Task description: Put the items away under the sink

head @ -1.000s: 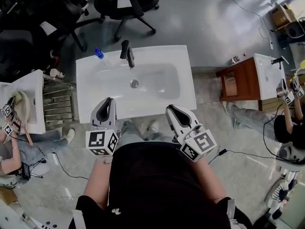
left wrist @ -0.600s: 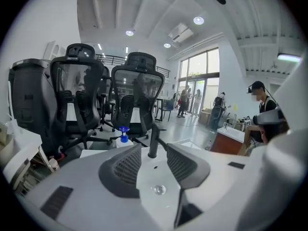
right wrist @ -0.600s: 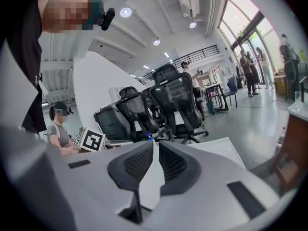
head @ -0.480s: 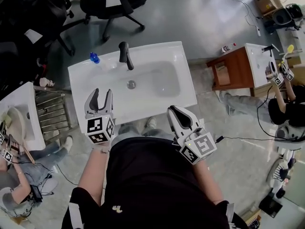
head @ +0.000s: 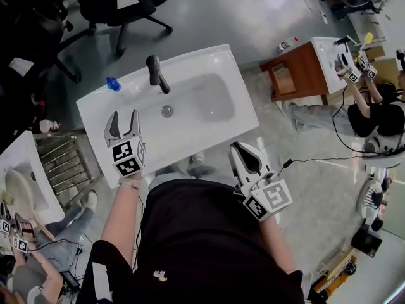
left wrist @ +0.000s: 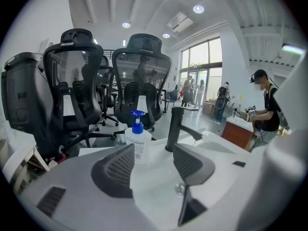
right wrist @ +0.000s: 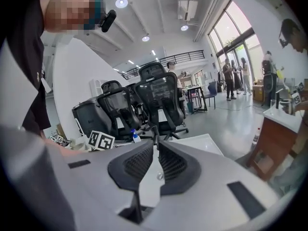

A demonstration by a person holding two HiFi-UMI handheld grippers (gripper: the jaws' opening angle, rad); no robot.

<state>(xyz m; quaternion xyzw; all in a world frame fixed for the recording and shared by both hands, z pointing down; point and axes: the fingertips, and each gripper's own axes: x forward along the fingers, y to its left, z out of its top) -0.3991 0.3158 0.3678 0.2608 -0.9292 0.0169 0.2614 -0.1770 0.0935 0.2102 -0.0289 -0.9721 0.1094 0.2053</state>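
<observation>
On the white sink point(head: 193, 71), the pump bottle point(left wrist: 138, 141) carries an unreadably small label.

Our left gripper point(head: 124, 118) reaches out ahead of our bare left forearm point(head: 123, 217) and points gently downward. Its jaws have just been opening and now stand wide apart with nothing between them. Our right gripper point(head: 242, 151) hangs close to our body, jaws pressed together, empty.

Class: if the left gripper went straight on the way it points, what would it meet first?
Probably the white sink top, just short of the pump bottle; the tap stands right of that line. Depth is unclear. The left gripper has just been opening its jaws, nothing between them.
</observation>
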